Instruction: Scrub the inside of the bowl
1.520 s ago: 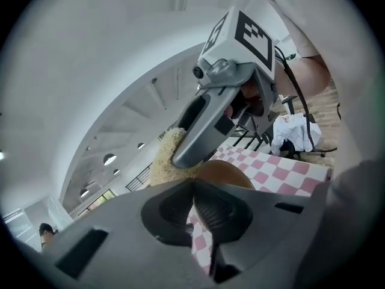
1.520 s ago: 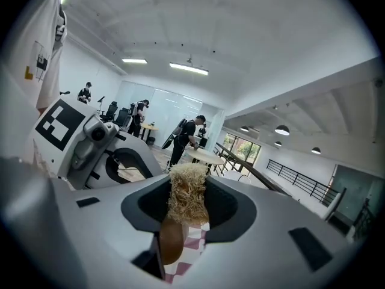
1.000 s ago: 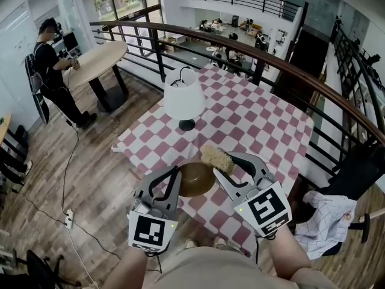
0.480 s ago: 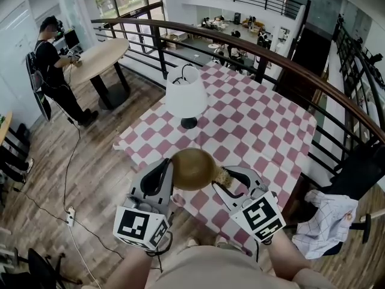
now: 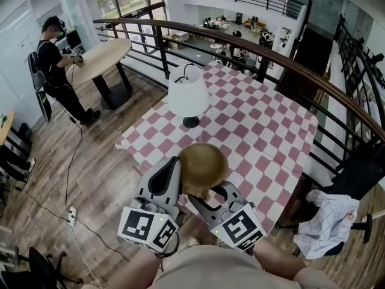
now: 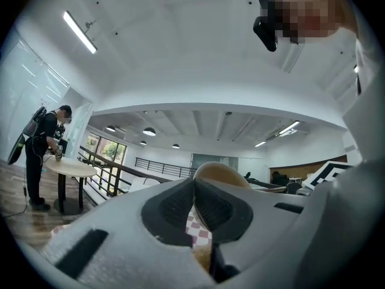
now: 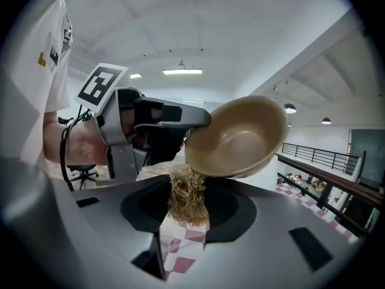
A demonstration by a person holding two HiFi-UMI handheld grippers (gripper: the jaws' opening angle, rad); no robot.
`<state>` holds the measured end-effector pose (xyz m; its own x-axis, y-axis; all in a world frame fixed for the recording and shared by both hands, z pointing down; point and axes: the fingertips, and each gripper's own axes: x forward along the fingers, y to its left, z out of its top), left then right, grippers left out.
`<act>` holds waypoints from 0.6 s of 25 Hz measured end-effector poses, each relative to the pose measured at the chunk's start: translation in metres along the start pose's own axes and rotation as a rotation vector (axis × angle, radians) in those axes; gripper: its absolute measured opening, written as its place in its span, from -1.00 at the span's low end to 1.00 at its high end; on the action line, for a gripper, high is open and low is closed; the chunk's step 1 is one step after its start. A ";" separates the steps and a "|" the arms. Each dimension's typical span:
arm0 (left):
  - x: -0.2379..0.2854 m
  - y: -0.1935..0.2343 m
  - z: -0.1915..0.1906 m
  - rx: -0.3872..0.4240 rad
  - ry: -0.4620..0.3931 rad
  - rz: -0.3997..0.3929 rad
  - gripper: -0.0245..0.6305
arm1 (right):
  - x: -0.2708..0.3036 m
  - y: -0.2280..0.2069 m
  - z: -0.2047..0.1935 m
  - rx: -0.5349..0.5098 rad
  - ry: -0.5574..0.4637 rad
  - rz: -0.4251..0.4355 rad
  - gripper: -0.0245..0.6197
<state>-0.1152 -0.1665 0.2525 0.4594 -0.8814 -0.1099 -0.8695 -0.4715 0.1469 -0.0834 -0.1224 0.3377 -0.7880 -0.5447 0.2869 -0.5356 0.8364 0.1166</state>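
- Head view: holds the tan bowl (image 5: 203,166) up in the air over the near edge of the checkered table (image 5: 264,119), tipped on its side with the rounded underside toward the camera. Grips its left rim with the left gripper (image 5: 173,172). Has the right gripper (image 5: 207,196) just below the bowl, pointing up at it. Farther back on the cloth, 1 white lamp (image 5: 188,96). At far left, 1 person (image 5: 57,71) standing at a round wooden table (image 5: 102,56).
- Left gripper view: shows the 2 jaws pressed together on the thin rim of the bowl, with the bowl's wall rising just beyond the pads.
- Right gripper view: shows the 2 jaws pinching a straw-coloured scrubber (image 7: 187,197) between them, its top right at the bowl's lower rim and not yet inside. Looks into the bowl's open mouth, which is tilted toward this camera, with the left gripper clamped on the rim at left.
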 end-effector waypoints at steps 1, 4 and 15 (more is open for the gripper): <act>0.000 -0.003 0.001 -0.012 -0.005 -0.003 -0.86 | 0.002 0.004 0.003 0.016 -0.021 0.002 -0.47; -0.002 -0.010 0.004 -0.008 -0.014 -0.005 -0.86 | 0.005 0.010 0.010 0.076 -0.071 -0.001 -0.46; -0.008 -0.004 0.003 0.147 0.003 0.031 -0.86 | -0.013 -0.011 -0.006 0.106 -0.095 -0.085 -0.46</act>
<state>-0.1162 -0.1575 0.2501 0.4319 -0.8958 -0.1051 -0.9005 -0.4348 0.0050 -0.0661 -0.1242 0.3383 -0.7611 -0.6206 0.1889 -0.6265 0.7787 0.0337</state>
